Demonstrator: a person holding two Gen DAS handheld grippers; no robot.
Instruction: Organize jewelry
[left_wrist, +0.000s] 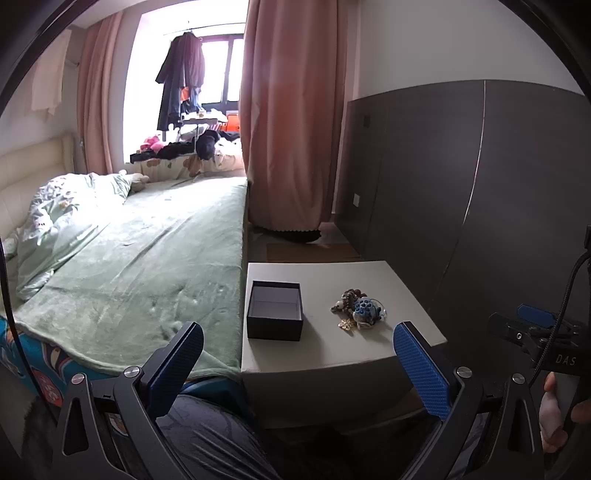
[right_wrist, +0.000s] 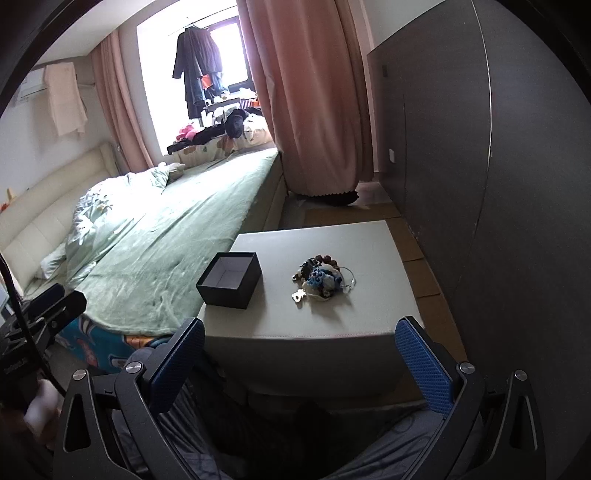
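A heap of jewelry (left_wrist: 357, 307) (right_wrist: 322, 279), with blue beads, brown beads and a gold flower piece, lies on a white bedside table (left_wrist: 332, 350) (right_wrist: 332, 325). To its left stands an open black box (left_wrist: 275, 309) (right_wrist: 229, 278), pale inside and with nothing in it. My left gripper (left_wrist: 298, 363) hangs open short of the table's near edge, nothing between its blue pads. My right gripper (right_wrist: 301, 363) is likewise open and empty, in front of the table. The right gripper also shows at the right edge of the left wrist view (left_wrist: 535, 328).
A bed with a green blanket (left_wrist: 147, 251) (right_wrist: 177, 236) adjoins the table's left side. A dark grey wall panel (left_wrist: 480, 184) (right_wrist: 498, 166) runs along the right. Pink curtains (left_wrist: 291, 110) hang beyond. A person's lap lies below the grippers.
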